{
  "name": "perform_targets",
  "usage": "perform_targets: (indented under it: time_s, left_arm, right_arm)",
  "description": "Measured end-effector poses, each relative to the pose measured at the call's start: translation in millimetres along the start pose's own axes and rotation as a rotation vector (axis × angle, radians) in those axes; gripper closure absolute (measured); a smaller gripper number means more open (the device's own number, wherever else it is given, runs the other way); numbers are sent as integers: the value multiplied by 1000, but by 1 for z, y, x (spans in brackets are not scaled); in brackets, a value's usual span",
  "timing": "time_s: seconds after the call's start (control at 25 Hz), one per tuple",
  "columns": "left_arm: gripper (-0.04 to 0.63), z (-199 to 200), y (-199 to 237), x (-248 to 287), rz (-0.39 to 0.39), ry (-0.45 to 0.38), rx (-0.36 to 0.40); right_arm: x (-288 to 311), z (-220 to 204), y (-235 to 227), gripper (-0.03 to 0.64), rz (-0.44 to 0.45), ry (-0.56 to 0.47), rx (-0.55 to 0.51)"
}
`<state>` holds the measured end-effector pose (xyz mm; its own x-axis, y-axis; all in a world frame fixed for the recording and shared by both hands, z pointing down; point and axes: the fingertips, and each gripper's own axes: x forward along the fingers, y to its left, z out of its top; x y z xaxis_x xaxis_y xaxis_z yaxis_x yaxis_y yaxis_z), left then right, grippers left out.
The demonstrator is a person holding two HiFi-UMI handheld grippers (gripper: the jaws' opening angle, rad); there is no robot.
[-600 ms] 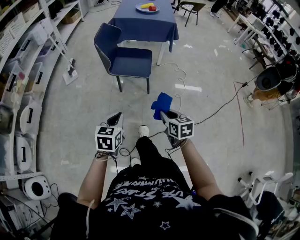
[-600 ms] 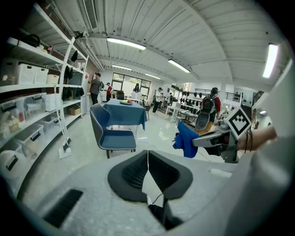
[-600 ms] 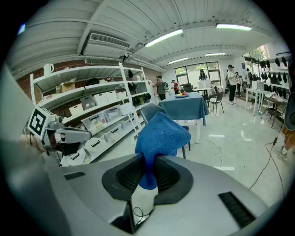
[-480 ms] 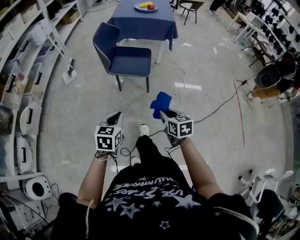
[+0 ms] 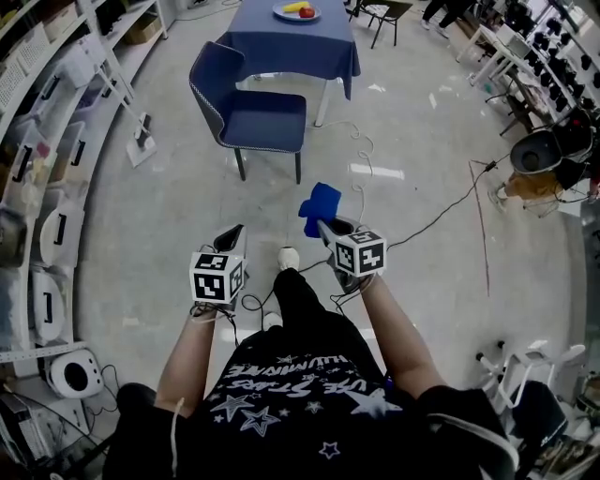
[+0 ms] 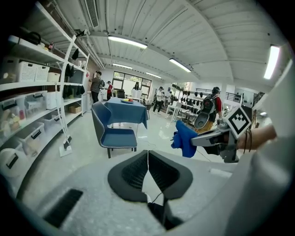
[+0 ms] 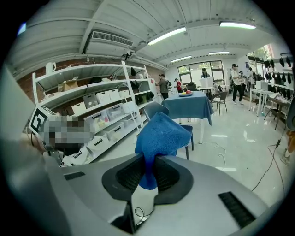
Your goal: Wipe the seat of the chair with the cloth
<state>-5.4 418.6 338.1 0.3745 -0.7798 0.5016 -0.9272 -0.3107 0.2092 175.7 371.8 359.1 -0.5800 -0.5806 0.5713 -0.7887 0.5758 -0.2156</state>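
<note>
A blue chair [image 5: 253, 111] stands on the floor ahead of me, its seat [image 5: 267, 122] bare; it also shows as the chair [image 6: 113, 133] in the left gripper view. My right gripper [image 5: 322, 225] is shut on a blue cloth [image 5: 320, 208], which bunches up above the jaws as the cloth [image 7: 160, 136]. My left gripper [image 5: 230, 236] is held beside it, jaws closed together with nothing between them. Both grippers are well short of the chair, at about waist height.
A table with a blue tablecloth [image 5: 292, 42] and a plate of fruit [image 5: 296, 11] stands behind the chair. Shelving with white bins [image 5: 42, 159] lines the left side. Cables [image 5: 441, 211] trail over the floor at right. People stand far back [image 6: 97, 85].
The view has shifted slightly; the chair and table sit a touch nearer the frame's top right. The grippers keep their places and the cloth stays gripped.
</note>
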Motion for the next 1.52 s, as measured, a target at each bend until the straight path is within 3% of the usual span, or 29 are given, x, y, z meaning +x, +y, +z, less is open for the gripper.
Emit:
perform_targets:
  time_s: [0.52, 0.88, 1.08, 1.52]
  left_arm:
    - [574, 5, 39, 50, 17, 57, -29]
    - [574, 66, 80, 139, 36, 103, -1]
    - [574, 100, 103, 183, 84, 109, -10]
    - [574, 142, 131, 231, 143, 99, 1]
  right_arm:
    - [60, 11, -34, 561, 30, 34, 76]
    - [141, 64, -108, 561, 42, 75, 106]
    - [186, 104, -148, 561, 71, 89, 89]
    - [239, 149, -183, 561, 124, 80, 89]
